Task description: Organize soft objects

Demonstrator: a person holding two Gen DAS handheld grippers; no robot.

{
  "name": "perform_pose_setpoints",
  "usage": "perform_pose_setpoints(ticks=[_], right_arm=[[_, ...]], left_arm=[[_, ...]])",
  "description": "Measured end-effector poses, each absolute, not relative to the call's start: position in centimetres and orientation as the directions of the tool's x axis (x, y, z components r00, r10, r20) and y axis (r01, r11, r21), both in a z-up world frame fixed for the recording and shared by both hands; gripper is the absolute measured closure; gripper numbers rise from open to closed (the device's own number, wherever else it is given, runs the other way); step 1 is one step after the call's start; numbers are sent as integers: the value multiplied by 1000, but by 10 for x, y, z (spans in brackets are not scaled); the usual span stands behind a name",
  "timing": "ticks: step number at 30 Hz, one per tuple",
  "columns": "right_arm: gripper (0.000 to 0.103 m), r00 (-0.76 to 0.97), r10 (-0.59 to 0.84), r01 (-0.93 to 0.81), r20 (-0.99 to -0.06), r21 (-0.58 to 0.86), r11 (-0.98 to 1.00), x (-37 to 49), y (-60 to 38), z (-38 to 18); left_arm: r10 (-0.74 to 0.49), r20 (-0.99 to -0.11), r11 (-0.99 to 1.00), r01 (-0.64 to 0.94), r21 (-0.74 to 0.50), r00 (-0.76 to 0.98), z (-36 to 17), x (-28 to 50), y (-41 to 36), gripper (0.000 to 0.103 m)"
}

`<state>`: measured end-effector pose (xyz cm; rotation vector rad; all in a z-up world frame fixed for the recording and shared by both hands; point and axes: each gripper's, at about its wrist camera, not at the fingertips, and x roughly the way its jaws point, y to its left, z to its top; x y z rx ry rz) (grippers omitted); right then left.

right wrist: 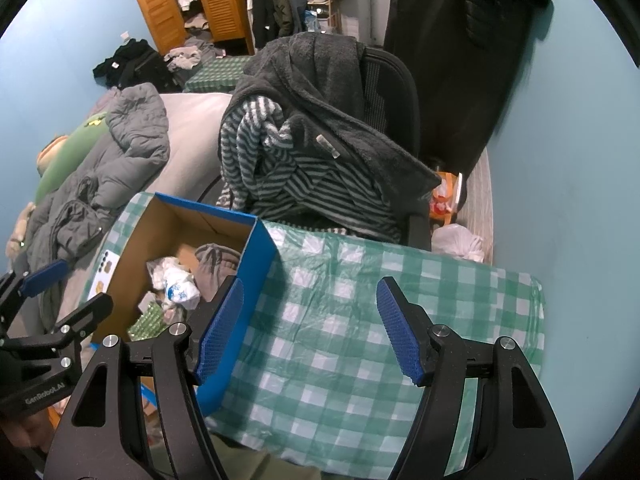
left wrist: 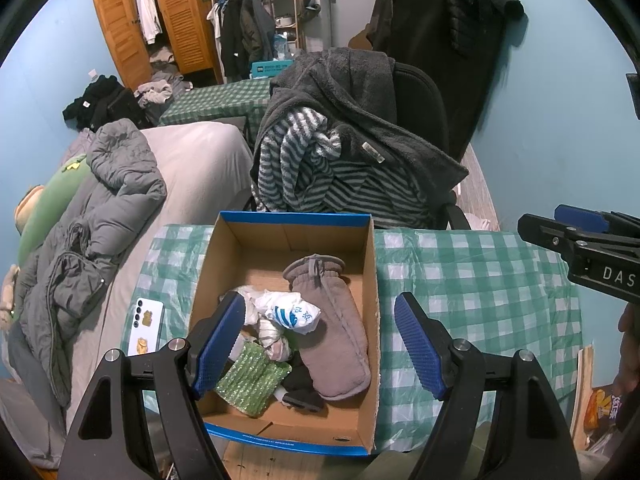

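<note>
A cardboard box with blue outer sides (left wrist: 370, 280) stands on the green checked tablecloth (left wrist: 460, 280). Inside it lie a grey mitten (left wrist: 340, 328), a white plastic bag with blue print (left wrist: 294, 314), a green sparkly cloth (left wrist: 252, 380) and a black item (left wrist: 300, 390). My left gripper (left wrist: 320, 344) is open and empty, held above the box's near half. My right gripper (right wrist: 310, 328) is open and empty over the bare tablecloth (right wrist: 340, 320), just right of the box (right wrist: 256, 248). The mitten (right wrist: 214, 266) and bag (right wrist: 180, 286) show in the right wrist view.
An office chair heaped with a dark fleece and striped clothes (left wrist: 340, 148) stands behind the table. A bed with a grey puffer jacket (left wrist: 100, 208) lies left. A white phone (left wrist: 146, 326) rests at the table's left edge. A blue wall (right wrist: 568, 160) is right.
</note>
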<state>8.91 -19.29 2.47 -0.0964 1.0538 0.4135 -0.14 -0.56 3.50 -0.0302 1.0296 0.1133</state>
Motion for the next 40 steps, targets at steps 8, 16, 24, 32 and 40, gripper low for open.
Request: perform_pose_setpoints(ticks=[8, 16, 24, 32, 40], right_arm=[[34, 424, 283, -374, -860, 119, 920, 89, -193, 25], [34, 424, 283, -374, -860, 118, 920, 88, -192, 25], [34, 424, 284, -373, -860, 119, 920, 88, -192, 25], [34, 423, 287, -377, -859, 122, 918, 88, -193, 25], [34, 424, 286, -375, -860, 121, 919, 87, -193, 25]], left_arm=[[77, -857, 994, -109, 25, 510, 34, -2, -5, 25], [79, -857, 994, -108, 28, 509, 35, -1, -5, 25], [79, -857, 994, -109, 27, 509, 34, -2, -5, 25], [76, -857, 994, -105, 26, 510, 35, -1, -5, 25], [78, -862, 994, -106, 29, 501, 31, -5, -3, 25]])
